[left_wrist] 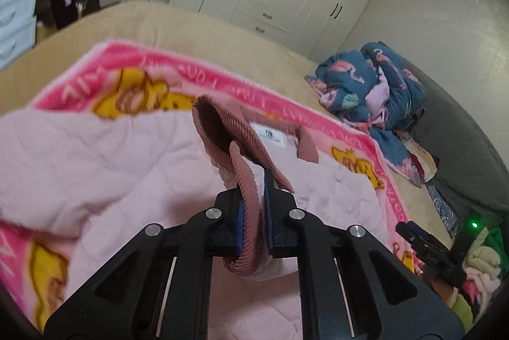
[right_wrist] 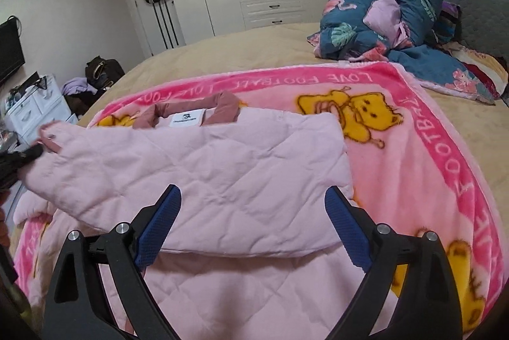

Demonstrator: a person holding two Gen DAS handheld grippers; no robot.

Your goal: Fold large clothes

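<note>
The left gripper point(left_wrist: 254, 196) is clenched on the ribbed cuff point(left_wrist: 245, 177) of the pink quilted jacket point(right_wrist: 222, 168), which lies on the pink blanket point(right_wrist: 429, 149) on the bed point(right_wrist: 238, 50). The right gripper point(right_wrist: 253, 225) hangs released above the jacket's folded sleeve, gripping nothing.

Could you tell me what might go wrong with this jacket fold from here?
The left hand-held gripper pinches only the ribbed cuff; it could slip free. The right hand-held gripper hangs open, so nothing pins the pink quilted jacket, and the pull may drag its folded half across the pink blanket.
</note>
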